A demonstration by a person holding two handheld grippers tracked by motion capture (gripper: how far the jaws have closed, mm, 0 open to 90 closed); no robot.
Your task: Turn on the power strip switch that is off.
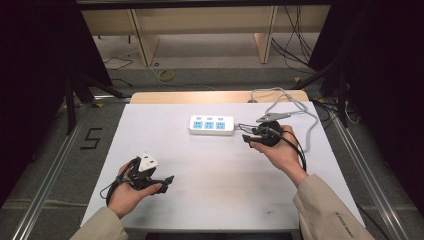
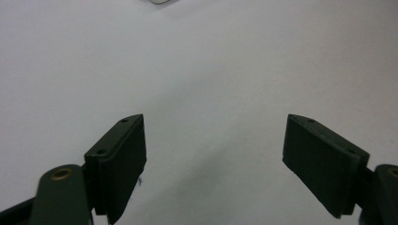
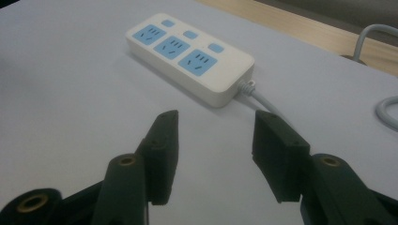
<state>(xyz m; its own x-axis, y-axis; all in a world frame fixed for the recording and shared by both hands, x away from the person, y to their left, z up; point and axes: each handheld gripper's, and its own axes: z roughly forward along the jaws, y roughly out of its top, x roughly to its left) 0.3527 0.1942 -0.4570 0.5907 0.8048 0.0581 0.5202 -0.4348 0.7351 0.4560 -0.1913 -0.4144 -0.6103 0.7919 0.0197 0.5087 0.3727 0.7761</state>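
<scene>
The right tongs [image 1: 248,133] are hovering just to the right of the power strip [image 1: 211,125], jaws standing apart with nothing between them, pointing left at the strip's cable end. The strip is sitting at the far middle of the tabletop [image 1: 210,200], its 3 blue sockets facing up, and its grey cable [image 3: 263,101] is running out toward the right tongs [image 3: 213,157].

The risk here: the jaws are lining up with the cable stub rather than the strip's body, so a close could be pinching the cable and dragging or twisting the strip. Coming in low, a jaw tip could also be nudging the light casing away.

The right hand [image 1: 280,145] is reaching forward, wrist level. The left tongs [image 2: 213,154] are resting near left, wide apart and empty over bare tabletop.
</scene>
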